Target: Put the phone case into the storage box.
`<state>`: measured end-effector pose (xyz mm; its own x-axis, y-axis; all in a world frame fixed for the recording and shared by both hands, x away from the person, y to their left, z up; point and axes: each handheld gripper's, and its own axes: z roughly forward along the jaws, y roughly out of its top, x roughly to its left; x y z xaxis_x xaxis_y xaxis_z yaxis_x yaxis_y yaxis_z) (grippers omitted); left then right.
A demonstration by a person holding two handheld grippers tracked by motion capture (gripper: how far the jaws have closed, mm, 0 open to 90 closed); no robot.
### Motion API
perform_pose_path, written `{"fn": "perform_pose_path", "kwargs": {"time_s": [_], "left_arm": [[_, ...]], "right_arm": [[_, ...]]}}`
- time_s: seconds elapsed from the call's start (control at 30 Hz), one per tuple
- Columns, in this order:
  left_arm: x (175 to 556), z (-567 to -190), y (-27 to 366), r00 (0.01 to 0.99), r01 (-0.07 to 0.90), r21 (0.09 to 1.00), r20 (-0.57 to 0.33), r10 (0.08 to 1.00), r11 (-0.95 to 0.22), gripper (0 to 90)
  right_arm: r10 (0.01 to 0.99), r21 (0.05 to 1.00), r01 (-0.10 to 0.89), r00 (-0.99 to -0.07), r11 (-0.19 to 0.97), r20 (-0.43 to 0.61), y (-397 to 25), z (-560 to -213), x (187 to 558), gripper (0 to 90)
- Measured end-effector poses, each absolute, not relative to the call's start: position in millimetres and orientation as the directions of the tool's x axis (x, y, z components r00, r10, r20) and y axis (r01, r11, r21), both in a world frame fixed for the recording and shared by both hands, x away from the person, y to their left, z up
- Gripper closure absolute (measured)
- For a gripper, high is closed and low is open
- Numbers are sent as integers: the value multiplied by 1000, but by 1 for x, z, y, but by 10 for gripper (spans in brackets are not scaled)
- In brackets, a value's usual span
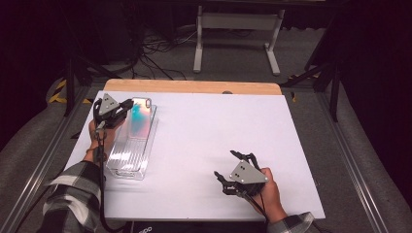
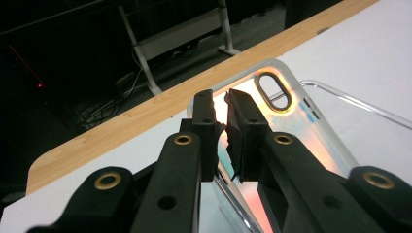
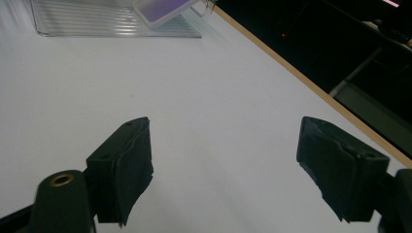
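Left hand-held gripper [image 1: 127, 106]: jaws clamped on the edge of an iridescent phone case [image 2: 291, 121], at the surface's [image 1: 204, 141] ten o'clock, case tilted over the far end of a clear ribbed tray [image 1: 130, 148]. Right hand-held gripper [image 1: 228, 167]: jaws spread wide, holding nothing, at five o'clock.

Plaid sleeves; each black tool [image 1: 127, 104] bears a grey triangular plate.
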<state>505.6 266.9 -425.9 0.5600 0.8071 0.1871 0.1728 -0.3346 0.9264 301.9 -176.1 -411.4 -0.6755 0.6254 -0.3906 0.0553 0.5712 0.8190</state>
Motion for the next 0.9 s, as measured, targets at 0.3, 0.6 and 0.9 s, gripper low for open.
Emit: {"fn": "perform_pose_path", "kwargs": {"time_s": [0.3,0.6,0.9], "left_arm": [[488,-423,268,603,157,934,166,780,-320,799],[474,-415,266,626,124,942,168,762,-311,774],[462,-411,265,645,115,947,157,748,-298,742]], "right_arm": [[644,836,54,-665,546,-378,-179,-409,302,219],[654,845,48,-657,533,-375,-181,-408,303,226],[656,850,42,-655,526,-374,-181,-407,303,231]]}}
